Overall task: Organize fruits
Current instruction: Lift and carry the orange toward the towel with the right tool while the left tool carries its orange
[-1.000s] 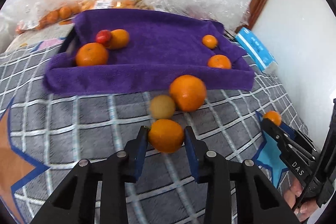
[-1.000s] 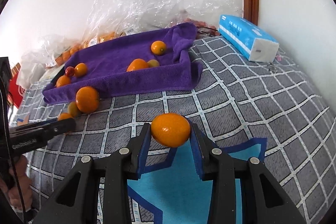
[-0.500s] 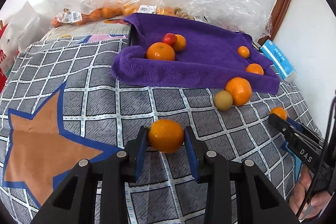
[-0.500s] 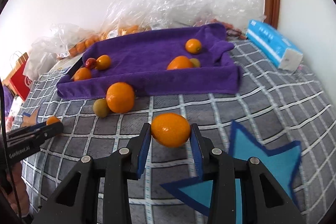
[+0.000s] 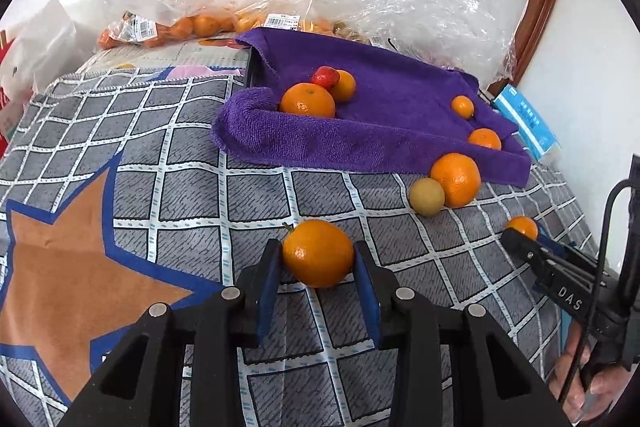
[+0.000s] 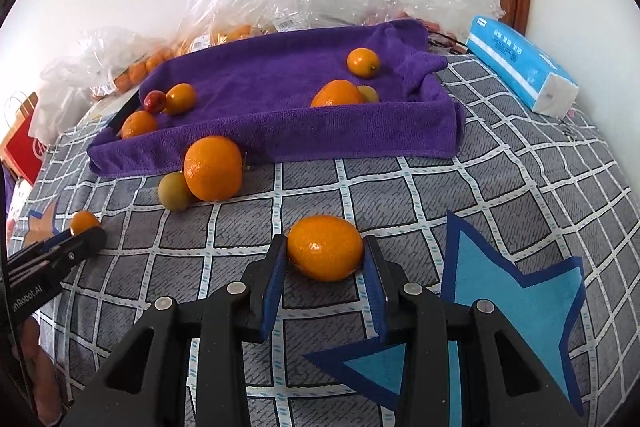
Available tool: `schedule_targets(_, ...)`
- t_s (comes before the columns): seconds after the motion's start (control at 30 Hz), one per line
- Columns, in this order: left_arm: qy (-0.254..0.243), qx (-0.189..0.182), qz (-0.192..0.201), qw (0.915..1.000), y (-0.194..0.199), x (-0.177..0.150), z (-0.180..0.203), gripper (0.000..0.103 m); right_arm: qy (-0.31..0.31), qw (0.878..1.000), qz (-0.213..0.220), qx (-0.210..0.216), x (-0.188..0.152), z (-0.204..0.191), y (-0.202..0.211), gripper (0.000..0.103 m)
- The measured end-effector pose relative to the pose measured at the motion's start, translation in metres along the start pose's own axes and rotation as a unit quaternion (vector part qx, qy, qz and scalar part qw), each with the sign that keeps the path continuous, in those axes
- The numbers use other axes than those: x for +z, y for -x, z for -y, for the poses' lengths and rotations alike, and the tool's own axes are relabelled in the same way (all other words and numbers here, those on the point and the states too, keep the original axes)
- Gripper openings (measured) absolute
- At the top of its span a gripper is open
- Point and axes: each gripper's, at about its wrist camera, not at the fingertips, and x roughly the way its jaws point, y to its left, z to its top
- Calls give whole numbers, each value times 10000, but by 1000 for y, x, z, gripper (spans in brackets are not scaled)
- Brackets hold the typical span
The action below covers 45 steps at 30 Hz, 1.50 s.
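Observation:
My left gripper (image 5: 318,259) is shut on a small orange (image 5: 318,253) held over the checked cloth. My right gripper (image 6: 325,251) is shut on another small orange (image 6: 325,247). A tray lined with a purple towel (image 5: 360,143) (image 6: 280,131) lies ahead and holds several oranges and a red fruit (image 5: 326,77). A large orange (image 5: 456,179) (image 6: 213,167) and a yellow-green fruit (image 5: 426,191) (image 6: 173,191) lie on the cloth against the tray's near edge. Each gripper shows in the other's view, holding its orange (image 5: 520,227) (image 6: 84,221).
Clear plastic bags of oranges (image 5: 192,25) (image 6: 224,31) are piled behind the tray along the white wall. A blue tissue pack (image 6: 520,67) (image 5: 528,125) lies right of the tray. A red bag (image 6: 24,151) stands at the far left.
Both grippers pulled back from the tray with their oranges held. The left view swung leftward, so the tray now sits farther right and away. The right gripper drew nearer the loose fruits.

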Motion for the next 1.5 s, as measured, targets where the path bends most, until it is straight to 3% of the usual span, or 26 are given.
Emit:
schedule_targets(0.17, 254, -266, 87, 9993, 2, -1, -8, 32, 78, 10000, 23, -55, -1, -1, 1, 37)
schedule_targets(0.33, 146, -269, 207, 9993, 6, -2, -3, 32, 296, 9995, 84, -113, -2, -9, 3, 37)
schedule_targets(0.97, 295, -284, 602, 9973, 21, -3, -8, 32, -6, 9992, 378, 159, -5, 2, 16, 37)
schedule_targets(1.17, 397, -230, 465, 9979, 18, -3, -10, 32, -227, 9990, 379, 89, -5, 8, 21, 37)
schedule_targets(1.3, 500, -370, 481, 9969, 30, 0, -11, 32, -180, 9990, 415, 34, -3, 6, 34, 37)
schedule_targets(1.5, 327, -217, 619, 9973, 57, 14, -7, 32, -18, 9985, 547, -28, 8, -3, 56, 37)
